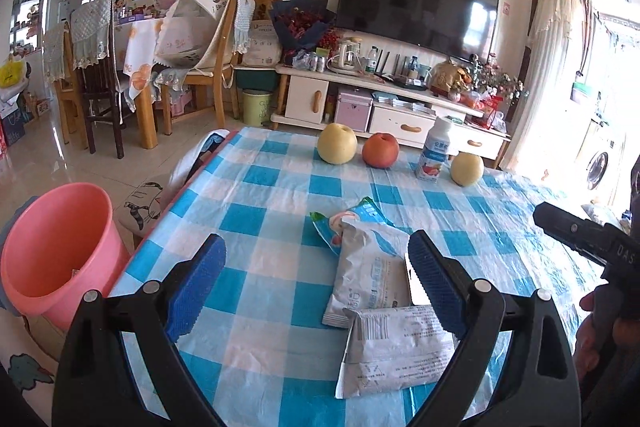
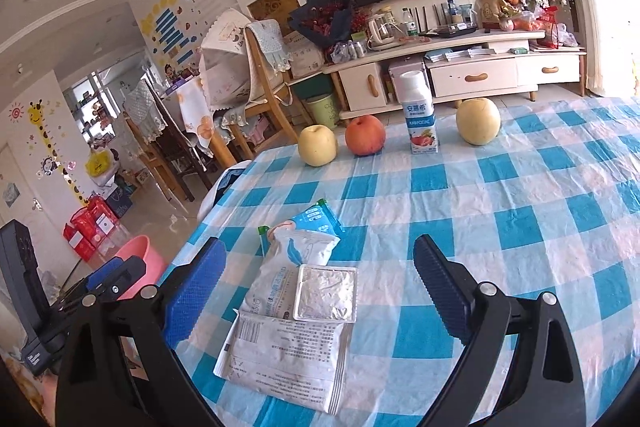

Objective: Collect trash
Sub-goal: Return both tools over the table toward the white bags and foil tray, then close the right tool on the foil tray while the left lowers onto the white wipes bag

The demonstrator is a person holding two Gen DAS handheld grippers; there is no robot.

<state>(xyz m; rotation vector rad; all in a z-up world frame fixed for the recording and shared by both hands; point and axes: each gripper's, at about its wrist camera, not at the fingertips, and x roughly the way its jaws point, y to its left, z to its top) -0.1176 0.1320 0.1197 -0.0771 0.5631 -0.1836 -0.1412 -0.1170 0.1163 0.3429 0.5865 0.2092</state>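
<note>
A pile of trash lies on the blue-checked tablecloth (image 2: 520,227): a flat white packet (image 2: 288,363) nearest me, a crumpled white pouch (image 2: 280,267) behind it, a blue-green wrapper (image 2: 318,217) at the back, and a square foil-topped cup (image 2: 325,293) on top. My right gripper (image 2: 320,291) hovers open over the pile, pads either side of it. In the left wrist view, my left gripper (image 1: 316,279) is open too, and the pouch (image 1: 370,275) and the flat packet (image 1: 396,351) sit by its right pad. Beside the table's left edge, a pink bucket (image 1: 60,251) stands on the floor.
Along the far edge stand a yellow pear (image 1: 337,143), a red apple (image 1: 381,149), a yogurt bottle (image 1: 434,155) and a second pear (image 1: 467,169). Beyond the table are chairs (image 1: 92,75) and a TV cabinet (image 1: 308,95). A hand (image 1: 592,331) holds the other tool at right.
</note>
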